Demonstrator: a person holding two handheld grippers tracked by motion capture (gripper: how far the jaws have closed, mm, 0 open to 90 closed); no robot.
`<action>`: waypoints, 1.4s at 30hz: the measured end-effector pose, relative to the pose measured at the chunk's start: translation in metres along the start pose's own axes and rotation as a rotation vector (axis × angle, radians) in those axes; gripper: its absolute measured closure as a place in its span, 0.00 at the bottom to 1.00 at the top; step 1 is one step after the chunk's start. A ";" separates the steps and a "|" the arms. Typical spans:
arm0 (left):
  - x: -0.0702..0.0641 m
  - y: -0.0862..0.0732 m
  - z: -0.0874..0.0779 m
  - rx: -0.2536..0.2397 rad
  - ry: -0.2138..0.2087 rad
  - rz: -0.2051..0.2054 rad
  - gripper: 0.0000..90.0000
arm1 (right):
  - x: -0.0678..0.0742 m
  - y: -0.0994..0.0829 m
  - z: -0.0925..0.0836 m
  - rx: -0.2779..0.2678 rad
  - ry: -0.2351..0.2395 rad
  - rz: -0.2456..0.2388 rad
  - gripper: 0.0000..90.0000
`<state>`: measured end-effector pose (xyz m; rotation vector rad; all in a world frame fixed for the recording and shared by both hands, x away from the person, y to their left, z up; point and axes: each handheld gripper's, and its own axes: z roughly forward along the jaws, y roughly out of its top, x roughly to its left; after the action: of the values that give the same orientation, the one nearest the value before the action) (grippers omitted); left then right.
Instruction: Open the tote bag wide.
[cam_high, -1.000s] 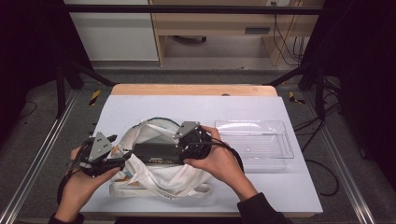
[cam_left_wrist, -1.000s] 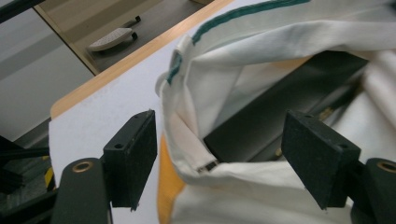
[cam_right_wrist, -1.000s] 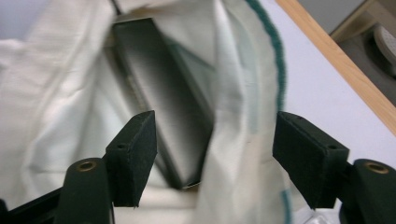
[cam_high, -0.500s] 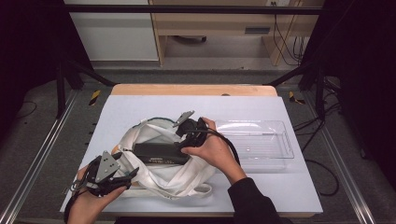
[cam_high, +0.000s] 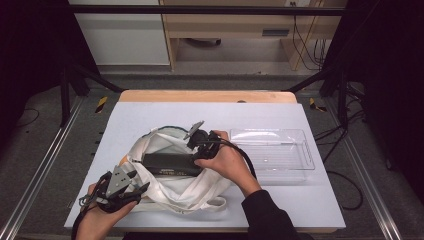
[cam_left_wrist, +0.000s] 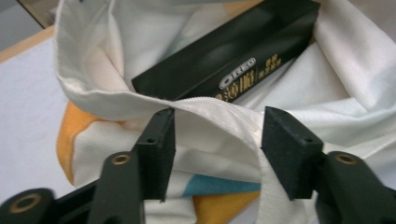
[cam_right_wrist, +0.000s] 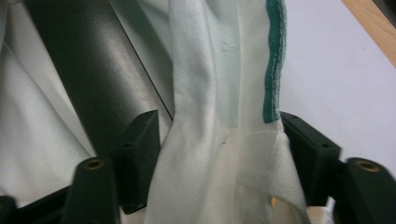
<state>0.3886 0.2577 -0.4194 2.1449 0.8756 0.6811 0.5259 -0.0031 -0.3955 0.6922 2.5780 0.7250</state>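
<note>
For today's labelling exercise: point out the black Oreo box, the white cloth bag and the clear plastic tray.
black Oreo box (cam_left_wrist: 224, 60): left gripper view, on its long dark side.
white cloth bag (cam_high: 170, 190): high view, on the folded cloth near the front.
clear plastic tray (cam_high: 305, 150): high view, on its right rim.

A pale table fills the lower middle of the frame, a wooden strip along its far edge. Behind it, grey floor, a white cabinet at upper left, a wooden bench and hanging cables at upper right. The sides lie dark.
</note>
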 end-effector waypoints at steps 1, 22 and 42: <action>-0.001 -0.001 0.001 -0.002 -0.003 0.003 0.54 | -0.001 0.000 0.000 -0.001 0.003 0.001 0.44; -0.004 -0.013 0.004 0.098 -0.081 0.055 0.98 | -0.034 -0.011 -0.006 0.001 -0.093 0.040 0.90; 0.002 -0.008 -0.003 0.010 -0.012 0.025 0.51 | 0.000 -0.016 -0.047 -0.157 -0.086 0.041 0.34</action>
<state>0.3849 0.2650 -0.4228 2.1694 0.8492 0.6773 0.4983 -0.0332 -0.3673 0.7120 2.4052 0.8796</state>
